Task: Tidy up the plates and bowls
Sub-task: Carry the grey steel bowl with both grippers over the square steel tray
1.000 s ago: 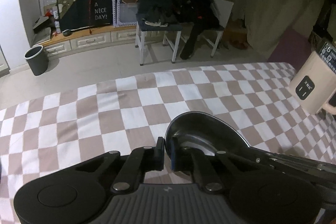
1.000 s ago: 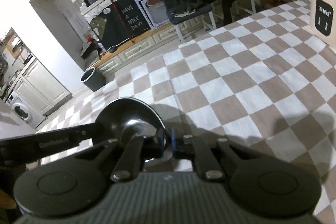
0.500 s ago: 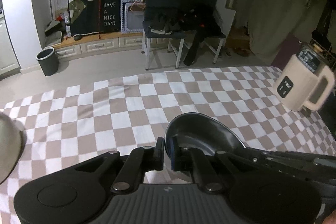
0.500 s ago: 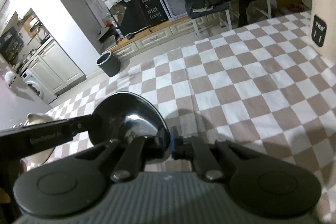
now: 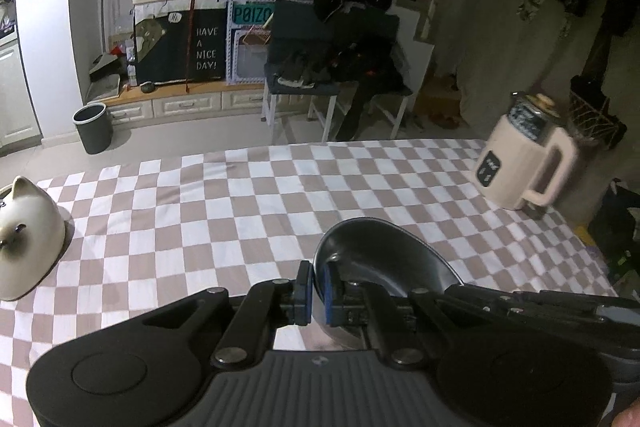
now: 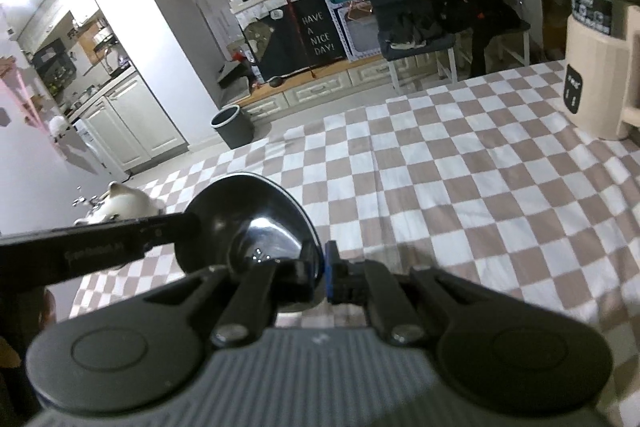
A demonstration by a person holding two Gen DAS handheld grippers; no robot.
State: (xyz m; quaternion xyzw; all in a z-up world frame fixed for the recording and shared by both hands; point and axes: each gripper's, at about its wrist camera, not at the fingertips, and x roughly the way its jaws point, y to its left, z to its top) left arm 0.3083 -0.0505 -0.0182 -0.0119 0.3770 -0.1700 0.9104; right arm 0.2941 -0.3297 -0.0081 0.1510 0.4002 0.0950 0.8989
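A black bowl point(image 5: 380, 255) hangs above the checkered tablecloth point(image 5: 240, 211), held from both sides. My left gripper point(image 5: 318, 293) is shut on the bowl's left rim, the blue pads pinching the thin edge. In the right wrist view the same black bowl point(image 6: 248, 223) shows its glossy inside, and my right gripper point(image 6: 322, 277) is shut on its right rim. The left gripper's arm point(image 6: 92, 251) reaches in from the left edge to the bowl's far side. The bowl's underside is hidden.
A white cat-shaped ceramic jar point(image 5: 28, 231) stands at the table's left edge, also the cat jar point(image 6: 120, 205) behind the bowl. A cream electric kettle point(image 5: 524, 163) stands at the far right. Beyond the table lie a floor, a bin point(image 5: 92, 129) and a cluttered chair.
Both grippers have risen and pulled back with the bowl still held between them. More of the table shows now; the cat jar and the whole kettle have come into view.
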